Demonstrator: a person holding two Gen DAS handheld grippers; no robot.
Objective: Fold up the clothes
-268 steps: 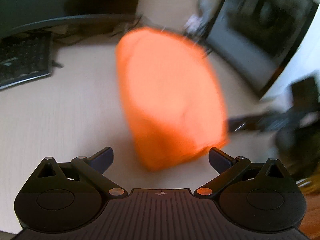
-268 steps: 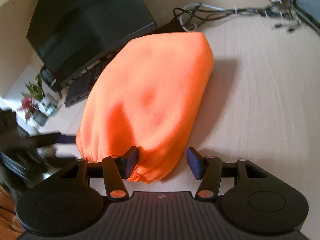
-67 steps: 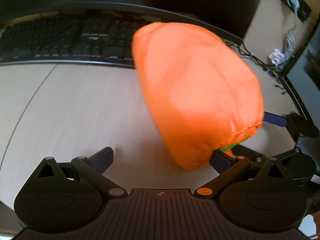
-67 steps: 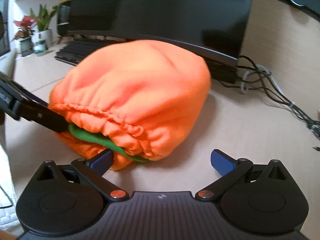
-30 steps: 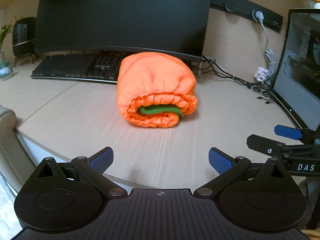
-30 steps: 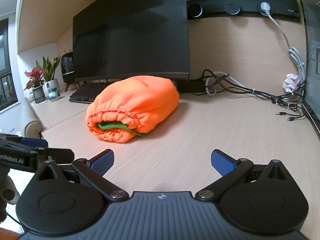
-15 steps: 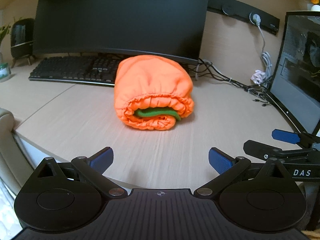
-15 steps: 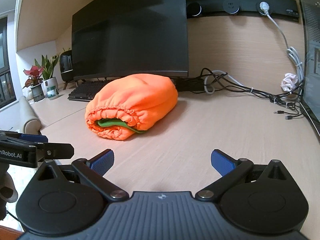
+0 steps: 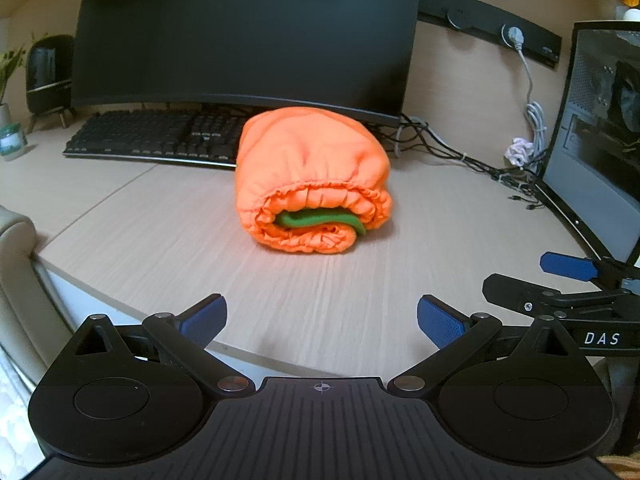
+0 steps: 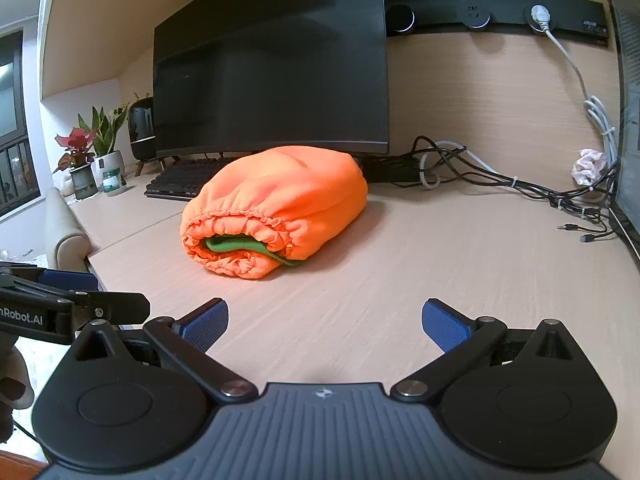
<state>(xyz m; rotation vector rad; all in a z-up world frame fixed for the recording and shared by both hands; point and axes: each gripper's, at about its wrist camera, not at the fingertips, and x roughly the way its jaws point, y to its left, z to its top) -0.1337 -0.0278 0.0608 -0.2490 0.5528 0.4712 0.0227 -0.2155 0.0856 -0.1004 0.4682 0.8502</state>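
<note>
Two grippers, left [image 9: 322, 316] and right [image 10: 325, 320], hovering near the bench [image 9: 160, 220] edge, fingers [image 9: 204, 320] spread and gripping nothing; orange garment [image 9: 312, 172] lying bundled mid-bench before the monitor [image 9: 248, 32], apparently finished, needing no support.

Both the left gripper [image 9: 322, 320] and the right gripper [image 10: 325, 322] are black, ribbed-bodied, with blue pads [image 9: 204, 322], silver pivot screws and white lettering.

The bundle [image 9: 312, 184] no longer fills either view up close; it now lies alone on the counter [image 9: 168, 240], well apart from both grippers. The left gripper [image 9: 320, 322] and right gripper [image 10: 325, 325] have pulled back to the near edge, fingers spread wide, touching nothing.
</note>
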